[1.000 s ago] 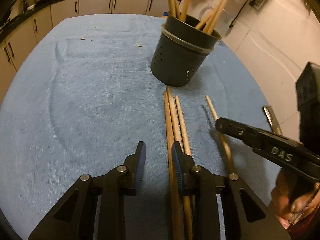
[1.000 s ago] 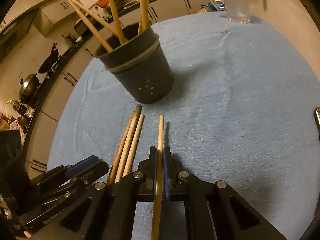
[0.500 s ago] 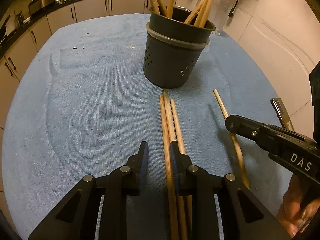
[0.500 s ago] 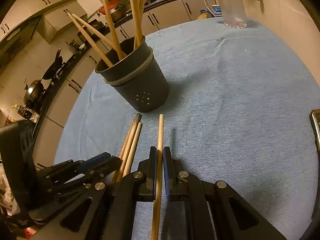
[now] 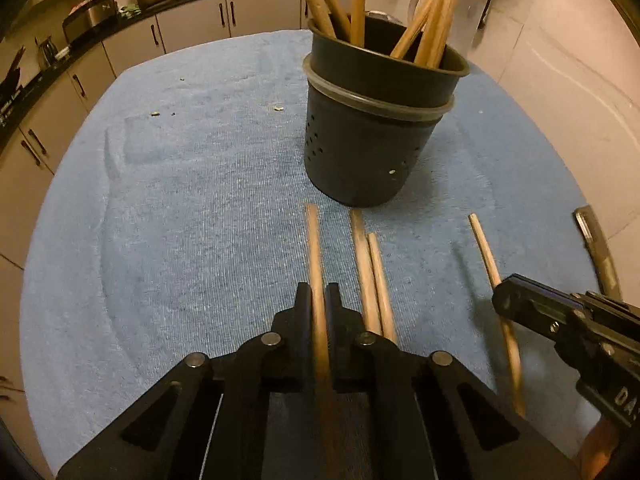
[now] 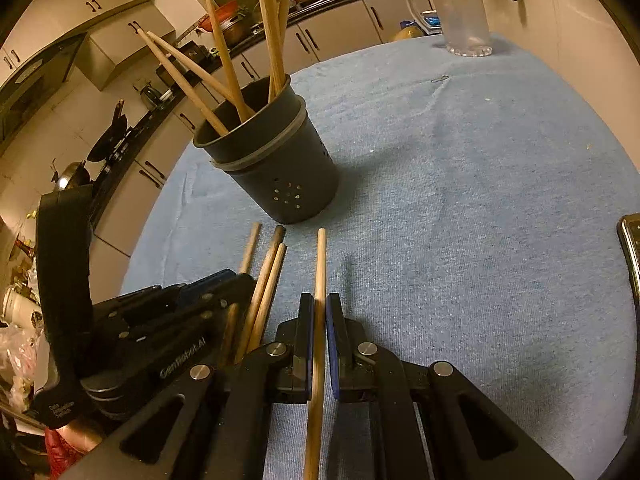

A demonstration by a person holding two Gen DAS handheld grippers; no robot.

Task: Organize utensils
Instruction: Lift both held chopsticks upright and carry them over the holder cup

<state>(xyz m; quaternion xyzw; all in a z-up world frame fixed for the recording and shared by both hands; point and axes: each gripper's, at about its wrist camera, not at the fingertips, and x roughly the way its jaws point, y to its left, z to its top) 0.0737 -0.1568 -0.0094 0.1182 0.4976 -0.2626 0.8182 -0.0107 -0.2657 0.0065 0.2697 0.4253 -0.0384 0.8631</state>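
A dark perforated utensil holder (image 5: pixel 372 128) stands on the blue towel (image 5: pixel 180 200) with several wooden chopsticks upright in it; it also shows in the right wrist view (image 6: pixel 280 168). My left gripper (image 5: pixel 318 300) is shut on a wooden chopstick (image 5: pixel 314 248) that points toward the holder. Two more chopsticks (image 5: pixel 370 276) lie just to its right on the towel. My right gripper (image 6: pixel 319 312) is shut on another chopstick (image 6: pixel 320 264), which also shows in the left wrist view (image 5: pixel 486 252). The left gripper shows in the right wrist view (image 6: pixel 208 288).
A clear plastic jug (image 6: pixel 460 8) stands at the towel's far edge. A metal-edged object (image 6: pixel 632 256) lies at the towel's right edge. Kitchen cabinets (image 5: pixel 192 24) and a counter with pots run behind the table. Small crumbs (image 5: pixel 278 108) lie on the towel.
My left gripper has closed on the leftmost chopstick and drawn it away from the other two. Both grippers have moved nearer the holder. The right gripper still holds its chopstick.
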